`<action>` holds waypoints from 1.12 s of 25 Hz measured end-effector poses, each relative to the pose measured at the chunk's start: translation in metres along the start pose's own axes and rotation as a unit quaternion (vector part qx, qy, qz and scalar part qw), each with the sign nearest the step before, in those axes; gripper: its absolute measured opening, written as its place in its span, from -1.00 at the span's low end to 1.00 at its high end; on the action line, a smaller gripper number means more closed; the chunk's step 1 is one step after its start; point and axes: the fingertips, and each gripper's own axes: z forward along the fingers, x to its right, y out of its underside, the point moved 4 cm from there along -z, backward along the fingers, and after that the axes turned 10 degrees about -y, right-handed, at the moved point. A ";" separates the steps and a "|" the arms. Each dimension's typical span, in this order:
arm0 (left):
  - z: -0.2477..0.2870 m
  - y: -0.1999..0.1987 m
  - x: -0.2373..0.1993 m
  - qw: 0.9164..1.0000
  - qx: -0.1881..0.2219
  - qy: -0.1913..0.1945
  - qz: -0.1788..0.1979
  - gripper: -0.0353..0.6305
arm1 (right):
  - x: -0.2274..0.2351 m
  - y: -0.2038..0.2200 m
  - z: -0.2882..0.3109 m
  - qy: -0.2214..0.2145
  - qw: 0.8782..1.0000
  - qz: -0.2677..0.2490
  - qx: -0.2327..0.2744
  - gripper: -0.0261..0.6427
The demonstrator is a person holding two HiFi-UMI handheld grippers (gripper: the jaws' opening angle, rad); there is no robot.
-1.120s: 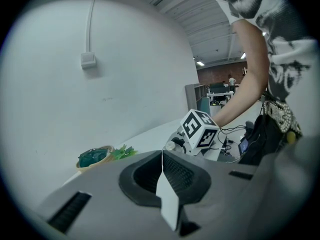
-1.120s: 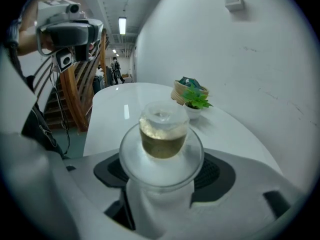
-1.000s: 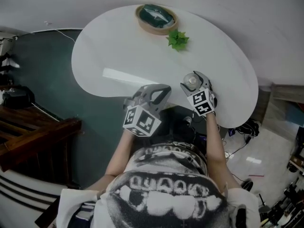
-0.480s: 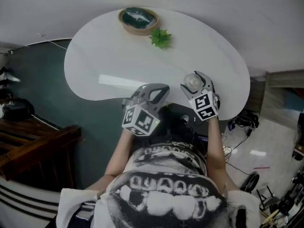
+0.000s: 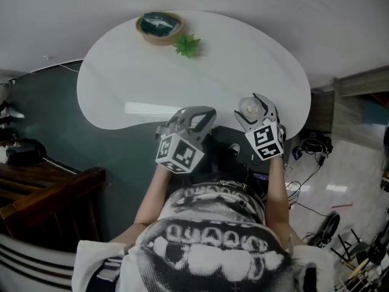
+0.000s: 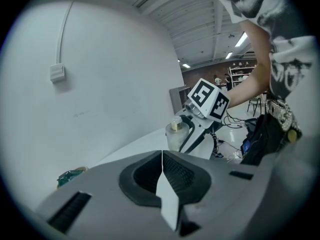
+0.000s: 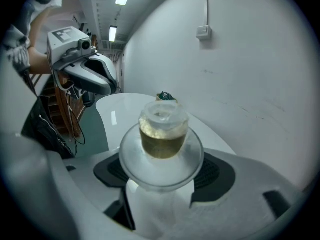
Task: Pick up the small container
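Observation:
The small container [image 5: 247, 107] is a clear jar with a round lid and yellowish contents. My right gripper [image 5: 255, 111] is shut on it over the near right part of the white table [image 5: 182, 78]. In the right gripper view the small container [image 7: 161, 134] sits between the pads, its wide body filling the gap of my right gripper [image 7: 161, 171]. My left gripper [image 5: 193, 118] hovers at the table's near edge, shut with nothing in it. In the left gripper view the jaws of my left gripper [image 6: 162, 170] meet, and the small container [image 6: 175, 135] shows beyond them.
A tan bowl [image 5: 159, 27] with something dark green in it stands at the table's far edge, a small green leafy sprig [image 5: 187, 44] beside it. Dark floor and wooden furniture [image 5: 48, 187] lie to the left. Cables and bags [image 5: 307, 148] lie on the floor at the right.
The head view has swung, so the bowl and sprig sit further left in it. Both grippers keep their pose. The right one still holds the container, slightly nearer the table's right edge.

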 end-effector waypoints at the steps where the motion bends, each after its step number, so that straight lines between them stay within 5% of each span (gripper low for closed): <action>1: 0.001 -0.003 0.004 1.000 0.001 0.002 0.001 -0.88 | -0.001 0.004 -0.006 0.003 1.000 0.003 0.000 0.09; 28: 0.023 -0.067 0.123 0.999 0.016 0.025 0.028 -0.88 | -0.021 0.113 -0.147 0.051 0.998 0.021 -0.010 0.09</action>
